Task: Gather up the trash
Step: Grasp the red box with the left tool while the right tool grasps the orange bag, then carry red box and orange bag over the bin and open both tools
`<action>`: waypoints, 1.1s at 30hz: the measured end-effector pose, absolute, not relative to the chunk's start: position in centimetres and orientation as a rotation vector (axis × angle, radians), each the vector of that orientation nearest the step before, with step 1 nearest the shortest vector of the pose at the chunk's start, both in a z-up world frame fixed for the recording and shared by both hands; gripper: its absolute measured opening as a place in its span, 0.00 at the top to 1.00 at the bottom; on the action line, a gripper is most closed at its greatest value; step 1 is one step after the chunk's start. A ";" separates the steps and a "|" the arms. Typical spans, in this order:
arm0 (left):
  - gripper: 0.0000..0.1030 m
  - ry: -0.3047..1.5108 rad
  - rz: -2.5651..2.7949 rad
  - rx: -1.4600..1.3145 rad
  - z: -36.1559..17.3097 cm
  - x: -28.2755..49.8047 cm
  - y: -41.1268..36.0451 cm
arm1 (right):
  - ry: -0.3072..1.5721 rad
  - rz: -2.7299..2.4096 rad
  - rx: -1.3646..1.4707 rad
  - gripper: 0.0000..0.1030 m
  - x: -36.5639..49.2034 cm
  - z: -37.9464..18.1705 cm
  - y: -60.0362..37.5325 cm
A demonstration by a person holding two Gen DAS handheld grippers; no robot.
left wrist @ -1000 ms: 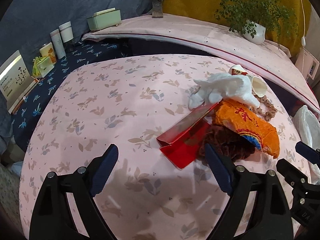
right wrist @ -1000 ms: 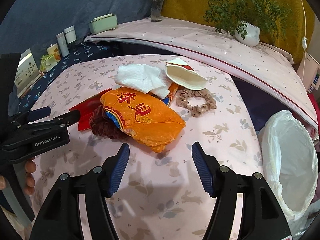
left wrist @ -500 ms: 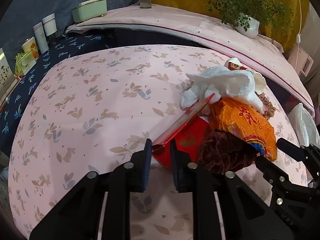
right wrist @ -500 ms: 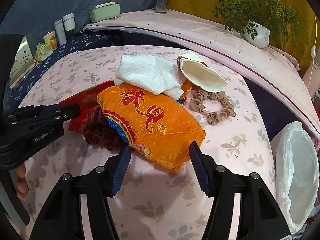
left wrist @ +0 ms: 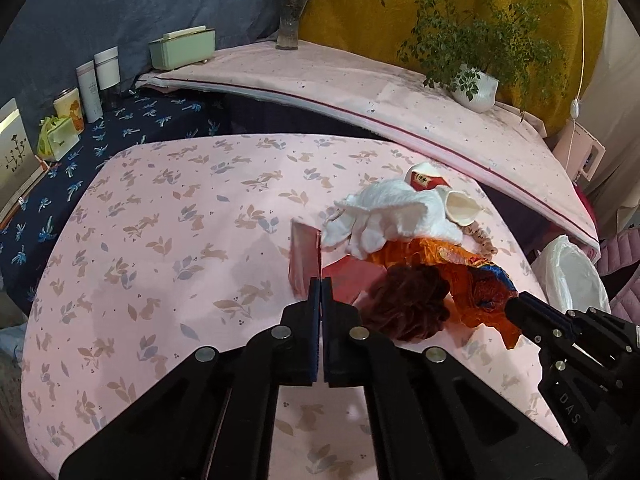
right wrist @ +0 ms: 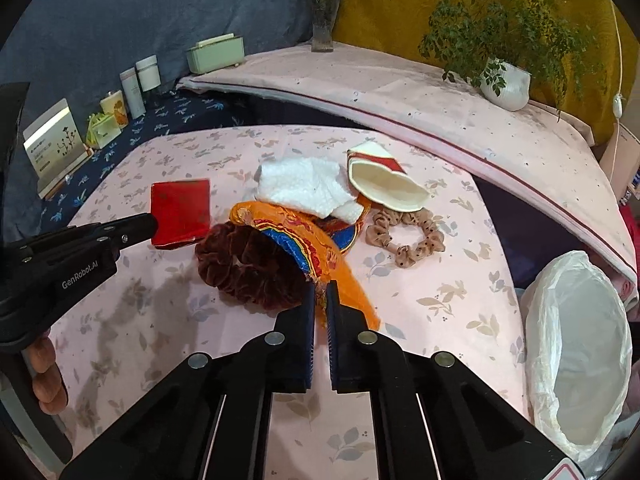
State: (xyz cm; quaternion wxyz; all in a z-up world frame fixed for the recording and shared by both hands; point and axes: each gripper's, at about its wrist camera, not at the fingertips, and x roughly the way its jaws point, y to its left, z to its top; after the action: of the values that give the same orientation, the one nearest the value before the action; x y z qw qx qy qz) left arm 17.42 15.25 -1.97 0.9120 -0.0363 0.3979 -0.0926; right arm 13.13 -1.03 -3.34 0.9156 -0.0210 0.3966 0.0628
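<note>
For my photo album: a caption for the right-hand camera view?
Right tongs pinching a crinkly orange plastic wrapper beside a white-lined bin.

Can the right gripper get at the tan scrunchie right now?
Probably not yet: the right gripper is shut on the orange wrapper. The tan scrunchie itself lies uncovered beyond, beside the crushed paper cup.

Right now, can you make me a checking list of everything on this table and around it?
Surface: round table under a pink leaf-print cloth.
Job's things: red packet, orange wrapper, white tissue, squashed paper cup; white-lined bin at the table's right edge.
Clutter: dark red scrunchie and tan scrunchie, probably not trash.
Grippers: left tool shut on the red packet, which stands on edge; right tool shut on the orange wrapper.
Cables: white cord hanging at the yellow wall.
Surroundings: potted plant, flower vase, green box, bottles.
</note>
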 end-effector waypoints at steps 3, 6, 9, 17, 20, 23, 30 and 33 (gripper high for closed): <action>1.00 0.796 -0.214 -0.080 -0.1 16.6 14.2 | 0.773 0.116 -0.017 0.95 12.3 -1.5 -2.5; 1.00 0.762 -0.232 -0.072 1.7 15.8 12.6 | 0.742 0.096 0.003 0.95 11.7 0.0 -4.1; 1.00 0.743 -0.259 -0.072 3.1 15.3 10.9 | 0.716 0.071 0.022 0.95 10.9 1.1 -5.9; 1.00 0.711 -0.359 -0.063 5.8 14.0 5.2 | 0.662 -0.012 0.085 0.95 8.5 3.1 -11.5; 1.00 0.704 -0.402 -0.047 6.3 13.6 2.4 | 0.652 -0.047 0.104 0.95 7.7 3.4 -13.8; 1.00 0.706 -0.438 -0.033 6.6 13.2 0.0 | 0.646 -0.083 0.122 0.95 6.9 3.5 -16.2; 1.00 0.717 -0.534 -0.010 6.7 12.6 -6.1 | 0.649 -0.164 0.172 0.95 5.3 2.7 -21.5; 1.00 0.717 -0.565 0.014 6.8 12.4 -8.9 | 0.656 -0.195 0.196 0.95 4.6 2.1 -23.7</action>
State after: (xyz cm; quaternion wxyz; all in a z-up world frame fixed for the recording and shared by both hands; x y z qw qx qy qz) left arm 12.37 -8.91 6.79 0.8977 0.0066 0.3461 -0.2726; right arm 4.63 -23.65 2.05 0.9373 0.0957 0.3213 -0.0953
